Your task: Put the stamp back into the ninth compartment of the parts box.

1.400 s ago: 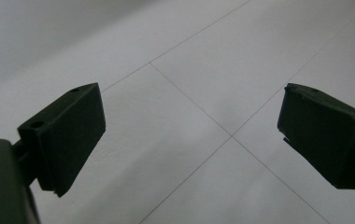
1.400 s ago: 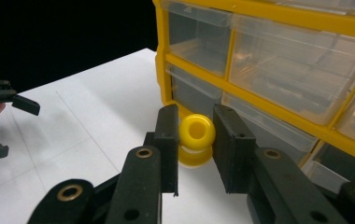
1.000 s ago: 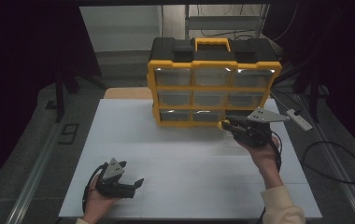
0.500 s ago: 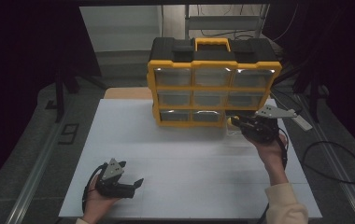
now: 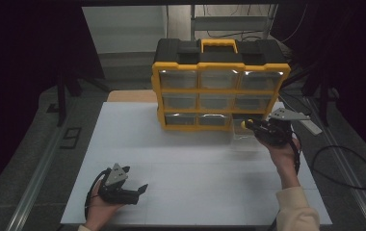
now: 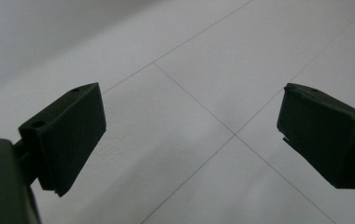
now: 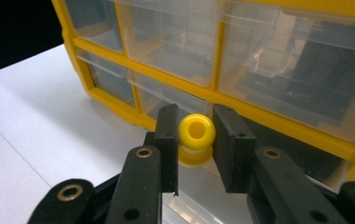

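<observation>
Yellow hollow spool [image 7: 195, 136], between black jaws.

A flat white table [image 5: 190, 159] holds a big yellow and black plastic drawer box [image 5: 219, 86] at its far side.

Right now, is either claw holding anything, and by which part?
The right claw grips a small yellow spool-shaped piece by its two sides; the left claw is open and holds nothing.
</observation>
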`<state>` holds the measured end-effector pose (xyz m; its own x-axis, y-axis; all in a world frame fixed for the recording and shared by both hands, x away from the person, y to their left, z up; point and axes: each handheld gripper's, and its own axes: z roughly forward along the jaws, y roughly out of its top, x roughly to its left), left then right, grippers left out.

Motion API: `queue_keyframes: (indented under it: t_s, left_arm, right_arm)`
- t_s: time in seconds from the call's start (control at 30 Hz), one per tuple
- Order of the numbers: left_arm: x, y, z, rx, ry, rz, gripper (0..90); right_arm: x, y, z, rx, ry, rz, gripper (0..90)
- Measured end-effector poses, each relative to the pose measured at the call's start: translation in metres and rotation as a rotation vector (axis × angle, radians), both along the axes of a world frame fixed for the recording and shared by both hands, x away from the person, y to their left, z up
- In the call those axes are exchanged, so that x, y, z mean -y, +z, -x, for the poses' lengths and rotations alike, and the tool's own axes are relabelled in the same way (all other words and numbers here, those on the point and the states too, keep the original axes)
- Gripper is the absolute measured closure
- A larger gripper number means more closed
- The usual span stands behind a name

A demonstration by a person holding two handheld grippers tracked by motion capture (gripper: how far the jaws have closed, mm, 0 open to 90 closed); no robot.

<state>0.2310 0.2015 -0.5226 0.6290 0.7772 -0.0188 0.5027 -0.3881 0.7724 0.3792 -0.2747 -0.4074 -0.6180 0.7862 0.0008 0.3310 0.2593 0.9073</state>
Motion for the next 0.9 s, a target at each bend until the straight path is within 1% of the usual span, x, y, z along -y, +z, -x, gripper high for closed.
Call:
queue_keyframes:
  t_s: [0.3,0.5,0.6,0.73,0.9]
  left_arm:
    - [0.000,0.000,0.000,0.002,-0.001,-0.001,8.2]
    - [0.001,0.000,0.000,0.001,-0.005,0.001,8.6]
    - [0.001,0.000,0.000,0.001,-0.005,0.001,8.6]
    - [0.000,0.000,0.000,-0.002,-0.006,0.000,8.6]
    - [0.000,0.000,0.001,-0.001,-0.006,0.002,8.6]
  right_arm:
    - [0.015,-0.003,-0.004,-0.009,-0.038,-0.012,72.7]
    - [0.017,-0.005,-0.007,-0.015,-0.048,-0.005,72.7]
    - [0.015,-0.008,-0.009,-0.022,-0.047,0.013,72.7]
    - [0.013,-0.010,-0.011,-0.029,-0.048,0.024,72.7]
    - [0.011,-0.018,-0.015,-0.052,-0.053,0.054,72.6]
